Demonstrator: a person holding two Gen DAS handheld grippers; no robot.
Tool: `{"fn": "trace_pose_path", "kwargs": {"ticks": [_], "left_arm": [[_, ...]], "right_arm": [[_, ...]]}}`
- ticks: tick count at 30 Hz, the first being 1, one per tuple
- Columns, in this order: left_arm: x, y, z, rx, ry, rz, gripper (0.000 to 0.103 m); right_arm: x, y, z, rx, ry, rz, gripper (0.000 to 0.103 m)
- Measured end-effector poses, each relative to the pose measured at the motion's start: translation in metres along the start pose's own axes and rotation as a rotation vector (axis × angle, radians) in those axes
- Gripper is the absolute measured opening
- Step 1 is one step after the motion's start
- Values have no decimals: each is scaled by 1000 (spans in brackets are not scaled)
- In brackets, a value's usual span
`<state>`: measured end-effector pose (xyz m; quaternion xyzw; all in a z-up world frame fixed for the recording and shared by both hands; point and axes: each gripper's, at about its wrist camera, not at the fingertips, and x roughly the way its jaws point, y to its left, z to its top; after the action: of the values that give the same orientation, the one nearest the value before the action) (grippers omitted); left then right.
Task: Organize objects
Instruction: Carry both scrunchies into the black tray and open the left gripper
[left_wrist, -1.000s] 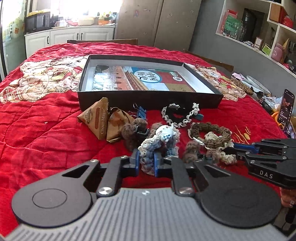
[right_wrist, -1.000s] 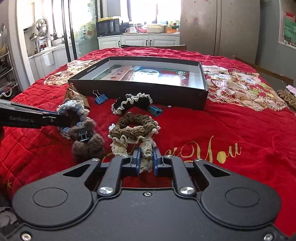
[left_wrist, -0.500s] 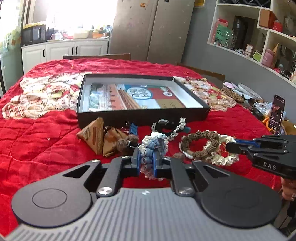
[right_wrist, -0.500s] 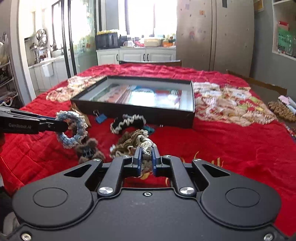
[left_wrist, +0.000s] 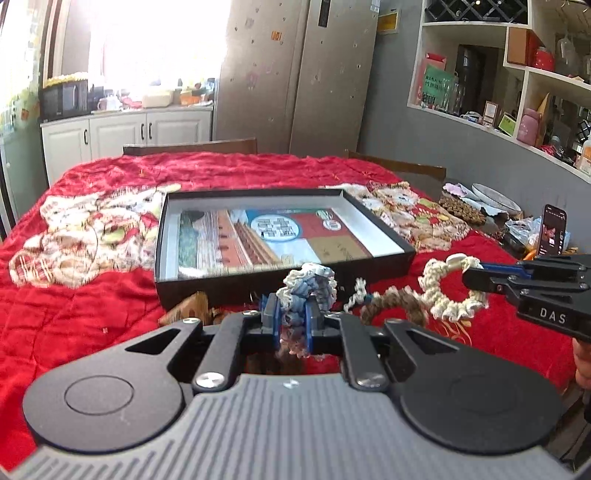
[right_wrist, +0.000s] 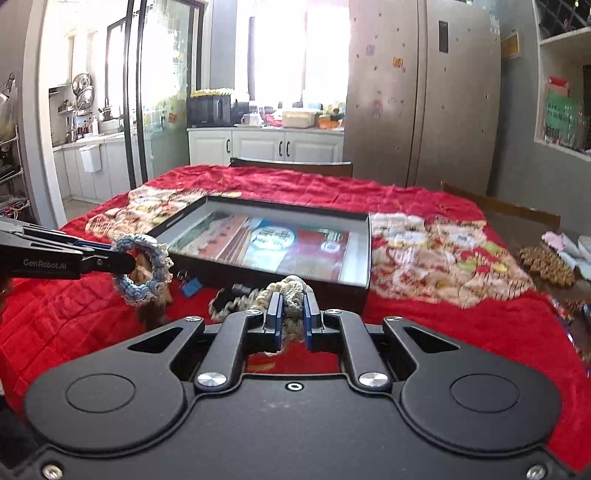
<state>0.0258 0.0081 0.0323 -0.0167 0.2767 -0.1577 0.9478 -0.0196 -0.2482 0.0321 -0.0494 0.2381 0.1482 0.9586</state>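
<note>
A: Far left first. What lies there?

B: A red quilted cloth (left_wrist: 74, 314) covers the surface, with a pale floral patch on it. Next comes a shallow black box (left_wrist: 280, 284), open on top, a printed sheet flat inside it. Brown paper packets (left_wrist: 192, 306) peek out just in front of its near wall.

A: And the left gripper (left_wrist: 291, 317)?

B: Its jaws are pinching a blue and white crocheted ring (left_wrist: 306, 288), which is off the cloth and in front of the box's near wall. In the right wrist view the same ring (right_wrist: 142, 269) hangs from that gripper (right_wrist: 122, 260), clear of the cloth.

A: What sits between the 2 grippers?

B: A black and white crocheted ring (right_wrist: 229, 301) lies on the cloth near the box, with a blue binder clip (right_wrist: 190, 288) just left of it.

A: And on the right?

B: The right gripper (right_wrist: 291, 319) has its jaws pressed on a cream and brown crocheted ring (right_wrist: 286, 291). From the left wrist view that ring (left_wrist: 439, 291) dangles from the gripper (left_wrist: 469, 275), its brown part drooping to the left. Further right, a phone (left_wrist: 552, 230) stands upright at the edge of the surface.
</note>
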Motion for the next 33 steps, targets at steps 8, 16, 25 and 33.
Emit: {"fn": "trace_pose_path", "kwargs": {"ticks": [8,16,25,33], "left_arm": [[25,16,31,-18,-55,63,15],[71,43,66,-65,-63,115,16],[126,58,86,-97,-47,166,16],[165,63,89,-100,-2,186,16]], "right_arm": [[39,-10,41,8,-52,-36,11],[119,-19,73,50,-17,-30,11],[202,-14,84,65,41,-43,11],[245,-18,83,95,75,-24,11]]}}
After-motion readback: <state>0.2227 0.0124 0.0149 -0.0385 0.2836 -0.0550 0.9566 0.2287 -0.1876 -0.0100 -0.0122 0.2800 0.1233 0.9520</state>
